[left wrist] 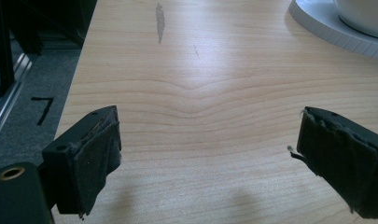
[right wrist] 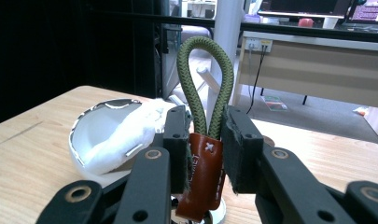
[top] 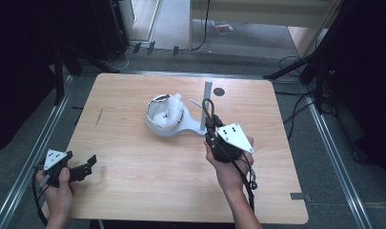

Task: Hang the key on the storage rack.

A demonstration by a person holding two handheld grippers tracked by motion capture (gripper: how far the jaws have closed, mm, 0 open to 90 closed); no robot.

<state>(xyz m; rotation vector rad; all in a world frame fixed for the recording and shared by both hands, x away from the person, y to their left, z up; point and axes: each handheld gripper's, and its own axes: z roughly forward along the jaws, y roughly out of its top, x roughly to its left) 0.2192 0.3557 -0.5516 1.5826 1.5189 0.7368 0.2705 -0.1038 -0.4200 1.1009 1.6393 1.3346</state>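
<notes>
the right claw (right wrist: 209, 140) is clamped on a brown leather tab (right wrist: 203, 179) that binds an olive-green braided cord loop (right wrist: 205, 79); the loop stands upright above the pads. in the high view this claw (top: 210, 125) sits just beside the thin upright white post (top: 207, 102) of a white stand, whose round base (top: 174, 131) carries a white bowl (top: 155, 117) stuffed with crumpled white cloth (top: 169, 112). the left claw (left wrist: 207, 154) gapes wide with nothing between its pads, resting low over the pale wooden counter (top: 133, 162) at its near left corner, well apart from the stand.
</notes>
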